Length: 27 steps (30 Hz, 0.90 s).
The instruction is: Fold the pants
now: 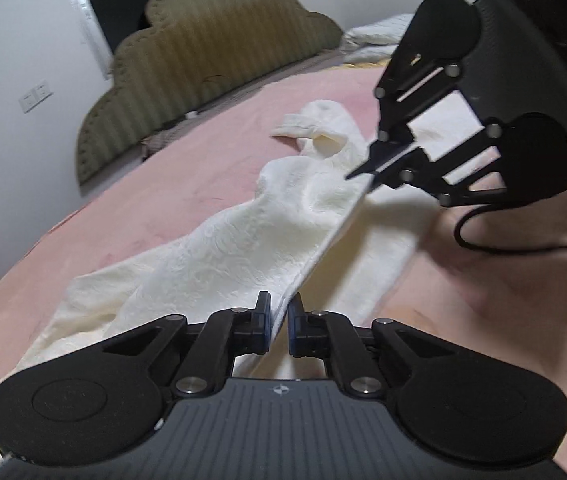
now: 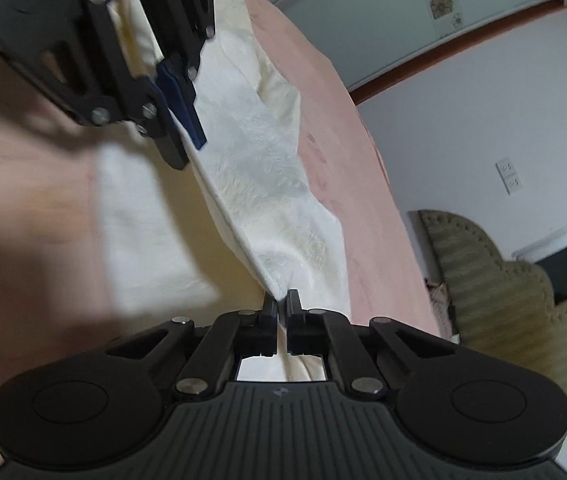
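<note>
Only the left view shows the pants' point(image 1: 243, 240) seemingly bunched far end

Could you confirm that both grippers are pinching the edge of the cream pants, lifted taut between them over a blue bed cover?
Nearly: the bed cover is pink, not blue, as the left wrist view shows. The rest holds: the left gripper and the right gripper are each shut on the edge of the cream pants, which runs taut between them.

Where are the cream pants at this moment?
The cream pants lie stretched on the pink bed cover, in front of the green headboard. One edge is lifted and pinched between the left gripper and the right gripper.
</note>
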Each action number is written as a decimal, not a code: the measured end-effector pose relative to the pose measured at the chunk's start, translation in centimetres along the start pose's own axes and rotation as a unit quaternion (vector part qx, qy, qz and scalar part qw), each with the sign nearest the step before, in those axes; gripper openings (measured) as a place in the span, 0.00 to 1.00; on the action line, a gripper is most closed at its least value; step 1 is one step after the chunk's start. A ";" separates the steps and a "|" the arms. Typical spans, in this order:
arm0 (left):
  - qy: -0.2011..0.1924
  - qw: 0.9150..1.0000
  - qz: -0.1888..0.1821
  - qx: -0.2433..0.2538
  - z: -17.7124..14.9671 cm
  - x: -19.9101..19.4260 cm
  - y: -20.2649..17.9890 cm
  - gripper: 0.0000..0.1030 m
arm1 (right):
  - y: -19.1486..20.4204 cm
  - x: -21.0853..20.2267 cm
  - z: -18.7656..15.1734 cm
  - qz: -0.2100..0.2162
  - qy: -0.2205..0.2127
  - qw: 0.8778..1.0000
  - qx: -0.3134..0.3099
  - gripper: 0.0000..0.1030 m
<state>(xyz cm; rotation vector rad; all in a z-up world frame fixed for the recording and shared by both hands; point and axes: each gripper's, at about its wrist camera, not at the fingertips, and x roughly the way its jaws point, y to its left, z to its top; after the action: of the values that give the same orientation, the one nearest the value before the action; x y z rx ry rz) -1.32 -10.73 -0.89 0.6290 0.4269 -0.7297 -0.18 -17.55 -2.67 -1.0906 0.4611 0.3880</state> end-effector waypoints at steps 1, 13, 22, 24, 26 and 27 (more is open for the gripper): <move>0.002 1.000 -0.004 0.006 -0.2 0.0 -0.3 0.10 | 0.6 -0.5 0.0 0.004 0.005 1.000 0.001 0.03; -0.010 0.998 -0.059 -0.028 -0.8 -0.5 0.9 0.46 | 1.5 -2.6 -1.9 0.027 0.011 0.994 0.110 0.09; -0.049 0.993 -0.025 -0.107 1.2 1.8 2.5 0.62 | -5.9 -2.8 -16.4 -0.061 0.118 0.875 0.466 0.10; -0.031 0.992 -0.012 -0.118 0.8 3.0 2.7 0.62 | -6.2 -3.3 -18.5 -0.068 0.105 0.850 0.513 0.14; -0.022 0.992 -0.006 -0.122 0.4 3.8 2.6 0.62 | -7.0 -3.8 -19.0 -0.081 0.102 0.833 0.538 0.14; -0.021 0.992 -0.005 -0.124 0.2 4.0 2.6 0.62 | -7.6 -3.8 -18.8 -0.090 0.092 0.832 0.540 0.14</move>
<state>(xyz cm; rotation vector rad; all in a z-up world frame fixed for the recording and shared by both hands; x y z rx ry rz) 3.28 -11.30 -2.05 0.3781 0.4742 -0.6849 -2.57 -38.04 -2.21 -0.0466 0.6247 -0.1736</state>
